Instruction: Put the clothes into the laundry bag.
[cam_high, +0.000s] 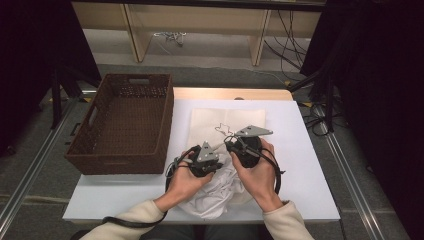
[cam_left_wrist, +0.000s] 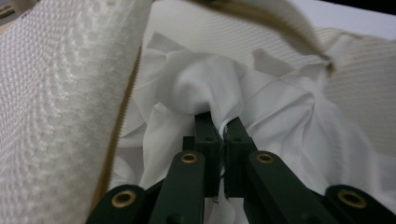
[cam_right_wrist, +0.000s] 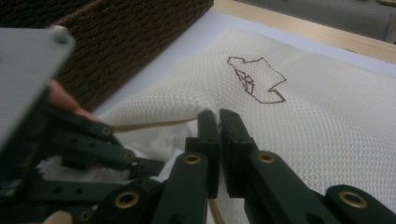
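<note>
The crumpled white cotton garment lies partly inside the mouth of the cream mesh laundry bag, right of the dark brown woven basket. The left gripper is clenched on a fold of the garment. The right gripper pinches the bag's tan-edged rim, holding it raised beside the basket.
</note>
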